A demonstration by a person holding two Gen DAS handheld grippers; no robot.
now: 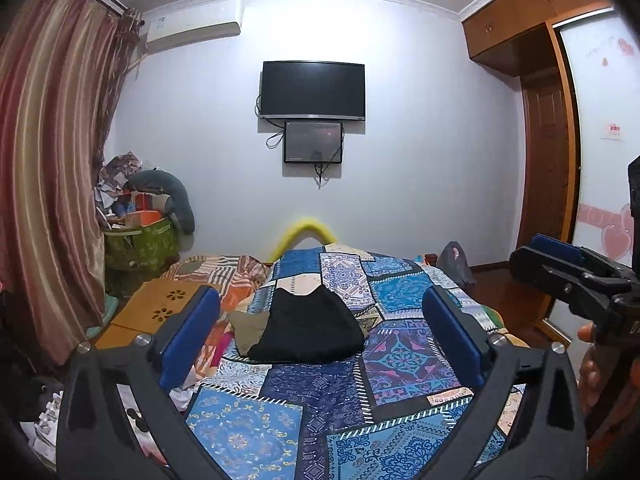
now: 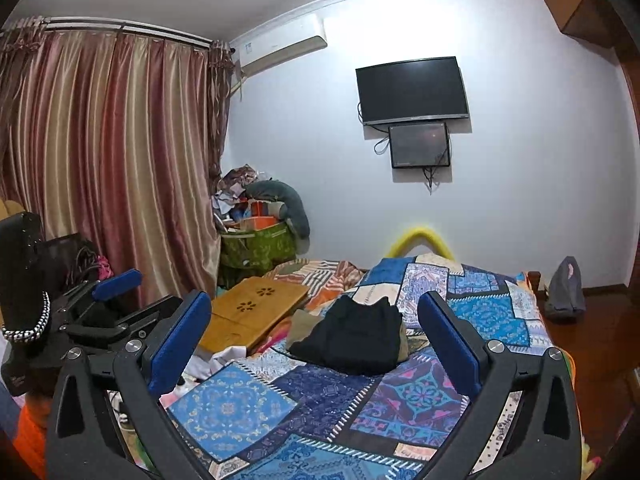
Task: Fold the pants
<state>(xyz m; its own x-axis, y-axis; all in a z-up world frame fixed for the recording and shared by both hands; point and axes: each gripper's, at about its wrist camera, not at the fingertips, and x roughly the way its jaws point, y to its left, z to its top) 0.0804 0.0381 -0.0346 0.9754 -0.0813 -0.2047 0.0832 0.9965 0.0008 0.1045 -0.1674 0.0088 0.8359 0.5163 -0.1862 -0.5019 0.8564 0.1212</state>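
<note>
Both grippers, left gripper [image 1: 320,320] and right gripper [image 2: 316,320], hover spread and empty above the patchwork bedspread [image 1: 400,360]. Black pants [image 1: 308,330] lie bunched mid-bed, possibly half-folded already. Best reach low, pinch one clean edge each.

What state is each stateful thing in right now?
left gripper: open, empty, above the bed
right gripper: open, empty
black pants: bunched in a heap on the quilt, not folded flat
TV: screen dark
curtain: drawn closed
</note>
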